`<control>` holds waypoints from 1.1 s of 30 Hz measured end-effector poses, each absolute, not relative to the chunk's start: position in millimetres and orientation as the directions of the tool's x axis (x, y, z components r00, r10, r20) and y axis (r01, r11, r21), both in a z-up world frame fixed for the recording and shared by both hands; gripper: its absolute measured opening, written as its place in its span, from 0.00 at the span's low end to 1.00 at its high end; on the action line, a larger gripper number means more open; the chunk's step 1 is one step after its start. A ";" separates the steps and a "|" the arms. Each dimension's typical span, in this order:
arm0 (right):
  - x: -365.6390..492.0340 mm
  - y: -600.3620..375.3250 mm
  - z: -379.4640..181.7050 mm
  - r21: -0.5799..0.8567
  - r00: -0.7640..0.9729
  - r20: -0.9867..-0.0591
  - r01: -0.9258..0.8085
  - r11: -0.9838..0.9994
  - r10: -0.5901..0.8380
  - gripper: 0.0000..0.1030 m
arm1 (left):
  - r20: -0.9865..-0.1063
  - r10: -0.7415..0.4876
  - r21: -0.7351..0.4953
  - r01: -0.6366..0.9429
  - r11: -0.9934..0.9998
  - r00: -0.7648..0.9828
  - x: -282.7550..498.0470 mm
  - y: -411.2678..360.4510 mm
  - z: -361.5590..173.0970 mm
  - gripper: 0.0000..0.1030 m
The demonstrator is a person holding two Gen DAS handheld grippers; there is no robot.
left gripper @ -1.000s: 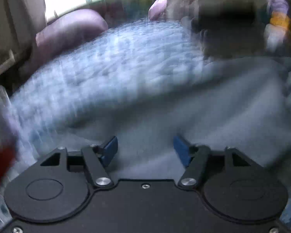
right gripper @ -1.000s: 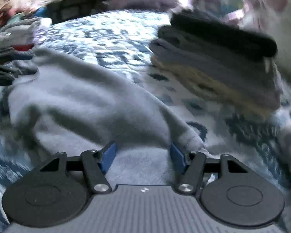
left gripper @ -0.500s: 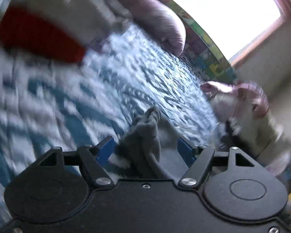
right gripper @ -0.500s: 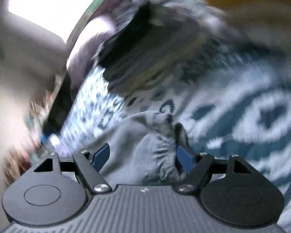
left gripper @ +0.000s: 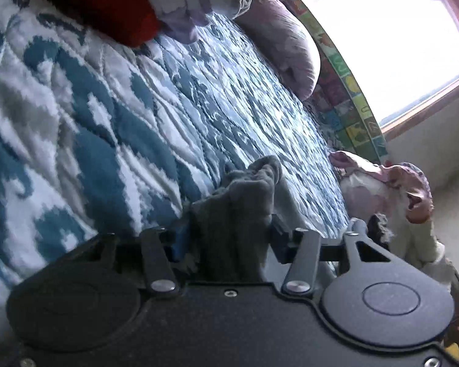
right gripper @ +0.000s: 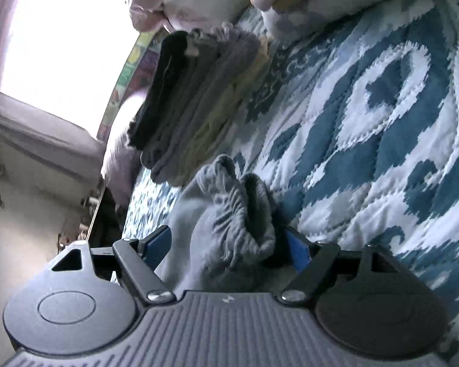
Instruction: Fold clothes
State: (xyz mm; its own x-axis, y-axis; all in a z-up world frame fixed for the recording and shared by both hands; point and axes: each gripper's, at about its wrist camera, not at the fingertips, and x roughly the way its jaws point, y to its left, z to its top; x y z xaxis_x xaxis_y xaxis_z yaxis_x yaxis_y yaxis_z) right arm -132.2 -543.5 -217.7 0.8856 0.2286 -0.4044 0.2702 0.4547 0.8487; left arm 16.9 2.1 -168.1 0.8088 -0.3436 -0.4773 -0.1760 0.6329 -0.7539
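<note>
Left claw (left gripper: 228, 238) tilted, gripping grey garment (left gripper: 238, 208), right claw (right gripper: 226, 244) apparently clamping it too

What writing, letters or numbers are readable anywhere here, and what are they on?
Colourful alphabet tiles beside the bed: one letter on each, too blurred to read with certainty.
Grey garment, folded stack, quilt: no text.

place: home bedroom
signs: quilted bed (left gripper: 113, 116), pillow (left gripper: 284, 42), window (left gripper: 391, 30), folded clothes stack (right gripper: 199, 101)
</note>
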 end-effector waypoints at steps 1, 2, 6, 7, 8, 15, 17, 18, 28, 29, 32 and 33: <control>-132.4 -540.5 -218.5 0.842 0.894 -0.396 0.262 0.472 0.211 0.76 | -0.483 -0.337 -0.749 -0.181 0.637 0.809 17.2 1.2 -166.4 0.40; -133.1 -537.4 -218.6 0.833 0.899 -0.390 0.253 0.492 0.198 0.76 | -0.488 -0.330 -0.744 -0.187 0.642 0.808 17.4 0.2 -164.5 0.35; -131.1 -536.4 -216.6 0.818 0.902 -0.391 0.249 0.518 0.185 0.75 | -0.455 -0.316 -0.717 -0.131 0.685 0.833 9.9 -12.3 -139.5 0.28; -130.8 -540.3 -218.3 0.835 0.909 -0.375 0.245 0.493 0.183 0.74 | -0.441 -0.315 -0.708 -0.111 0.697 0.840 7.3 -16.2 -131.6 0.28; -130.6 -544.6 -220.4 0.850 0.916 -0.358 0.239 0.469 0.181 0.71 | -0.428 -0.310 -0.684 -0.080 0.725 0.849 4.4 -25.3 -118.7 0.28; -130.2 -559.5 -227.6 0.899 0.934 -0.277 0.168 0.405 0.228 0.67 | -0.337 -0.286 -0.383 0.147 0.912 0.897 -16.9 -130.2 -29.4 0.28; -130.8 -564.8 -228.6 0.909 0.935 -0.260 0.151 0.389 0.243 0.67 | -0.315 -0.293 -0.311 0.194 0.930 0.903 -23.1 -162.4 -14.9 0.28; -132.6 -567.1 -229.0 0.914 0.936 -0.251 0.146 0.379 0.245 0.67 | -0.306 -0.295 -0.270 0.214 0.939 0.905 -27.8 -178.1 -11.0 0.28; -153.7 -602.6 -228.3 0.921 0.945 -0.221 0.122 0.369 0.241 0.67 | -0.264 -0.301 0.101 0.337 0.936 0.916 -64.2 -315.0 -24.6 0.28; -154.4 -604.6 -228.1 0.919 0.943 -0.223 0.119 0.376 0.247 0.67 | -0.262 -0.302 0.129 0.344 0.930 0.916 -68.2 -325.1 -29.2 0.28; -156.5 -606.6 -226.2 0.907 0.938 -0.233 0.115 0.404 0.256 0.67 | -0.258 -0.306 0.212 0.363 0.907 0.916 -80.1 -355.5 -43.2 0.28; -158.2 -606.8 -226.2 0.904 0.937 -0.237 0.116 0.412 0.256 0.67 | -0.257 -0.310 0.244 0.372 0.896 0.915 -85.3 -365.7 -50.3 0.28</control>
